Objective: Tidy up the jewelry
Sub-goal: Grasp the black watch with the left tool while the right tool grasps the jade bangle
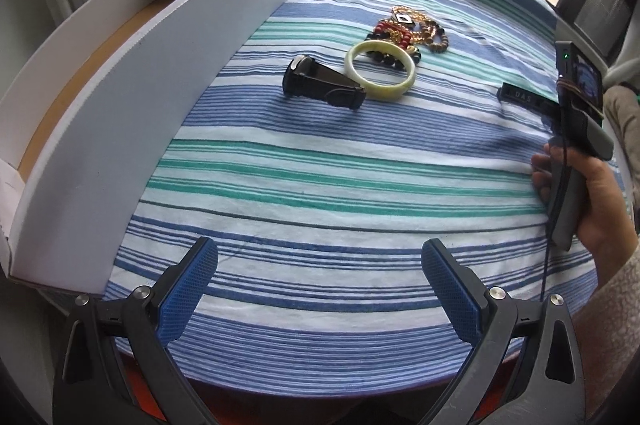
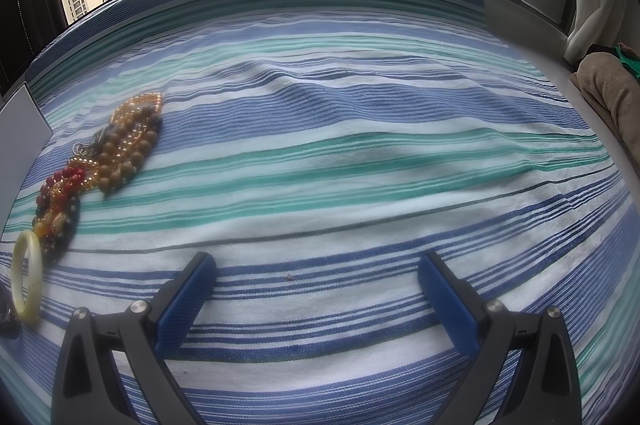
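Grippers left (image 1: 318, 261) and right (image 2: 316, 275): both spread, empty; one bangle (image 1: 380, 69), one watch (image 1: 320, 87), one box (image 1: 160, 97).

One white box (image 1: 168, 73), one black watch (image 1: 320, 85), one pale bangle (image 1: 380, 71), one tangled heap of bead bracelets (image 1: 408, 29), number uncountable.

Pale green bangle (image 1: 380, 70) flat, touching black watch (image 1: 322, 83), beside a heap of beaded bracelets (image 1: 408, 31)
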Motion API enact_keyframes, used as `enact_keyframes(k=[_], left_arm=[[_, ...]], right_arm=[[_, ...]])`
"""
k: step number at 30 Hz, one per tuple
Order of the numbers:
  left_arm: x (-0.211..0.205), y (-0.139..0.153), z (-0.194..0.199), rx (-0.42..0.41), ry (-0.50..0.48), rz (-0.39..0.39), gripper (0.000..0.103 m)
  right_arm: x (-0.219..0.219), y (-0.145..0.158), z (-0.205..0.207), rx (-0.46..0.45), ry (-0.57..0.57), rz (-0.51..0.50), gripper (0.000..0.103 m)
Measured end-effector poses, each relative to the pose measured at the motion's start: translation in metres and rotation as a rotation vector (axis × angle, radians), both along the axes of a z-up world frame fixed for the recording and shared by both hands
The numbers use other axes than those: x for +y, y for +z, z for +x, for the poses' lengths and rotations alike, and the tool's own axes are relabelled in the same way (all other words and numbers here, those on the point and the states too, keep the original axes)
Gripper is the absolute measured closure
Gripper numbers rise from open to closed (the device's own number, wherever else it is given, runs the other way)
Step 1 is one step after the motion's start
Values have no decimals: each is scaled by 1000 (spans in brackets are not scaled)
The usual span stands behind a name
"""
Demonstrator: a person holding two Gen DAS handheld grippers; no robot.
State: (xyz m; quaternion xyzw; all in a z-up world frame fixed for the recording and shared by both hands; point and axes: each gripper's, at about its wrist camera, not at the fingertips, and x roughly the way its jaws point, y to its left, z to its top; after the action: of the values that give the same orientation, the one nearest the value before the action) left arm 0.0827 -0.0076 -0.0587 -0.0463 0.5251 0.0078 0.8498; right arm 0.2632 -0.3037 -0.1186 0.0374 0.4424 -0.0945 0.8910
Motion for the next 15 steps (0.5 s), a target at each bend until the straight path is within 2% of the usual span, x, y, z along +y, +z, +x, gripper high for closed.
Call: enact_keyframes(k=[3,7,9,15], left_arm=[[6,-1,12,0,23,-12,1],[28,4,32,-25,77,-156,2],[31,6,45,-39,89,-197,2],[27,5,99,-96,125,-166,2]], right_arm=[[0,0,-1,0,1,1,0],[1,0,-1,0,0,1,0],[1,0,-1,1,0,0,0],[1,0,-2,1,0,-2,0]])
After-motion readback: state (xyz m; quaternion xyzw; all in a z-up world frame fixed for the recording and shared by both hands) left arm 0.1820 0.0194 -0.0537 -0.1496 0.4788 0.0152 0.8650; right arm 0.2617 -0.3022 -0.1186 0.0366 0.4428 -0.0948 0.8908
